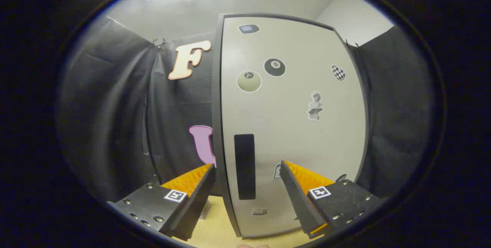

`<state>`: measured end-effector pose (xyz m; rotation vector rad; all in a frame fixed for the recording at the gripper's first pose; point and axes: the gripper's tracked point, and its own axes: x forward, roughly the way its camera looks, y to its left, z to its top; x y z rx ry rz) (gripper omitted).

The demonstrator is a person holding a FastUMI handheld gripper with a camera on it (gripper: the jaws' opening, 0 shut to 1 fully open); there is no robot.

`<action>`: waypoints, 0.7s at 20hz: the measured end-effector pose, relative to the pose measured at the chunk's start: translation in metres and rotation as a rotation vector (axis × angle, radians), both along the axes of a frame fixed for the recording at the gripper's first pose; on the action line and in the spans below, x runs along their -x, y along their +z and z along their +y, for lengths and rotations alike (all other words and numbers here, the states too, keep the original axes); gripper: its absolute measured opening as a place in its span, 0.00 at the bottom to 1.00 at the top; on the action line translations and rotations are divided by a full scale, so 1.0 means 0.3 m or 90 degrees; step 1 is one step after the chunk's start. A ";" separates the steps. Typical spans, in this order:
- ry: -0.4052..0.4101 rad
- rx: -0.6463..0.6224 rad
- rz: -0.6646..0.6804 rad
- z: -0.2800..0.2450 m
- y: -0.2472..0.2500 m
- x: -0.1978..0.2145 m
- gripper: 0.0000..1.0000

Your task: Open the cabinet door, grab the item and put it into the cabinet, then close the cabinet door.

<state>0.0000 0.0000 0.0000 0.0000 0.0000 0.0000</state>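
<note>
**Facing the shut cabinet door, fingers spread**

I am holding my gripper (247, 169) up in front of the cabinet door (291, 125), and its two fingers are standing wide apart with nothing between them — no contact with anything. The door is sitting closed in its dark frame, pale and flat, filling the space ahead of me. The dark vertical handle recess (244, 166) is lying near the door's left edge, and I am seeing it in the gap between my fingers, just beyond the tips and closer to the left one.

Stickers are dotting the door: a black eight-ball sticker (274, 67) and a pale ball sticker (249, 81) beside it high up, a checkered heart sticker (338, 73) toward the right edge, a bust statue sticker (315, 105) below that, and a small dark sticker (249, 29) near the top. A couple more small ones are sitting low on the door, too small to make out.

The cabinet is standing on a light wooden tabletop (216, 225), which is showing beneath my fingers. Black cloth (115, 117) is hanging on both sides of the cabinet. The item meant for the cabinet — I cannot tell where it is.
</note>
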 end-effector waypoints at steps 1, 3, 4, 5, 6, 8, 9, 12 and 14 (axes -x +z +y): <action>-0.009 0.008 0.004 -0.008 -0.004 -0.018 1.00; -0.031 0.037 0.012 -0.036 -0.023 -0.044 1.00; -0.032 0.048 0.015 -0.039 -0.030 -0.056 1.00; -0.033 0.053 0.018 -0.045 -0.035 -0.065 1.00; -0.031 0.053 0.023 -0.047 -0.042 -0.069 1.00; -0.031 0.051 0.030 -0.054 -0.049 -0.079 1.00; -0.031 0.050 0.032 -0.055 -0.052 -0.084 1.00; -0.031 0.051 0.041 -0.058 -0.063 -0.095 1.00; -0.024 0.049 0.044 -0.046 -0.071 -0.102 1.00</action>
